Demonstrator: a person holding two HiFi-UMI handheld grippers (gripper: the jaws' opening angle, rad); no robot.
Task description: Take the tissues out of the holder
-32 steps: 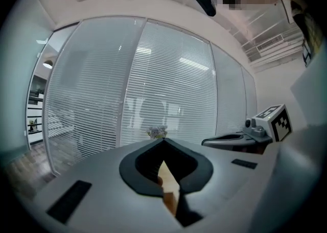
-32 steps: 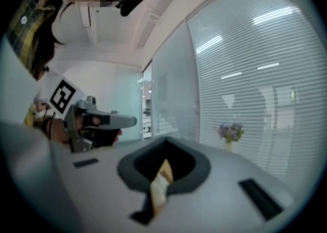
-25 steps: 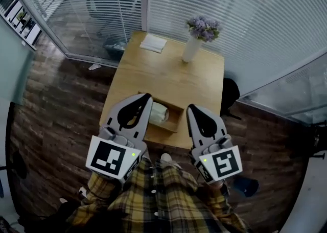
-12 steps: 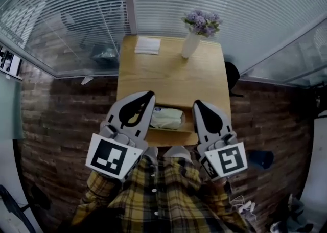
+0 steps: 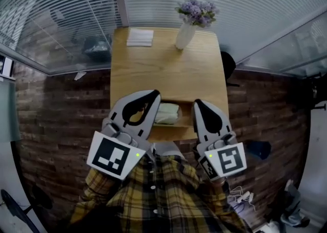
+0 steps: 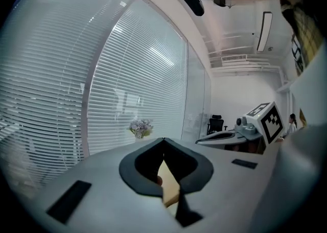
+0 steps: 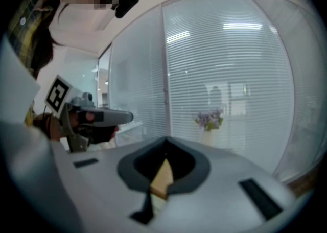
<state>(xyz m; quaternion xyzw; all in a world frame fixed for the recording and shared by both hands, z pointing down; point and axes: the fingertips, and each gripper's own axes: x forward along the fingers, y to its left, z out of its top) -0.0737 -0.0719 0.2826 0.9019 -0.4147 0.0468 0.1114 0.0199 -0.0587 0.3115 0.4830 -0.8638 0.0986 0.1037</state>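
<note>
I am looking into an office: slatted blinds (image 5: 245, 7) are covering glass partition walls (image 5: 56, 27) from ten to two o'clock, a wooden table (image 5: 163, 73) is standing at twelve, and a black desk chair (image 6: 216, 123) is showing at three o'clock in the left gripper view.

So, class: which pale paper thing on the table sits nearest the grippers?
The tissues in the wooden holder; the white sheet lies at the far corner.

Wooden desk (image 5: 163, 73), rectangular. Wooden holder (image 5: 173, 131) sits at the near edge. White vase (image 5: 185, 35) with purple flowers stands upright, far right. Flat white folded sheet (image 5: 140, 37) lies at the far left corner.
</note>
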